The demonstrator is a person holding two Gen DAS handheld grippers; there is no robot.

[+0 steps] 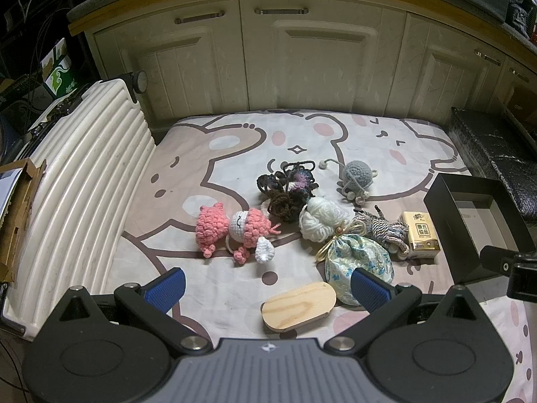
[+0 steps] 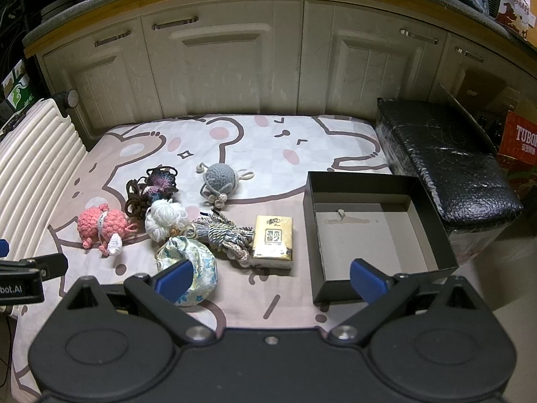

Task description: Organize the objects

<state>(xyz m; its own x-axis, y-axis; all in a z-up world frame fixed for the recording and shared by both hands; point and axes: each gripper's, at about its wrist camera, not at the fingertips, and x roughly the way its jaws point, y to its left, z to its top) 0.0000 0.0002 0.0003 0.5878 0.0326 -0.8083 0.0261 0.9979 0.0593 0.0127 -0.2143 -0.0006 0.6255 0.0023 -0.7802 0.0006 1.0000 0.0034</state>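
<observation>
Several small things lie on a cartoon-print mat (image 1: 235, 154): a pink crochet doll (image 1: 235, 228), a dark yarn bundle (image 1: 288, 188), a white yarn ball (image 1: 320, 218), a grey crochet ball (image 1: 357, 176), a floral pouch (image 1: 359, 262), a braided cord (image 1: 386, 228), a yellow tissue pack (image 1: 419, 235) and a wooden oval board (image 1: 298, 305). An open black box (image 2: 376, 231) stands empty at the right. My left gripper (image 1: 266, 285) is open, just short of the board. My right gripper (image 2: 272, 277) is open, between the pouch (image 2: 188, 265) and the box, short of the tissue pack (image 2: 272, 240).
A ribbed white suitcase (image 1: 84, 184) lies along the mat's left edge. A black padded bench (image 2: 449, 164) stands at the right behind the box. Cream cabinet doors (image 1: 268, 60) close off the back. A red carton (image 2: 520, 141) is at the far right.
</observation>
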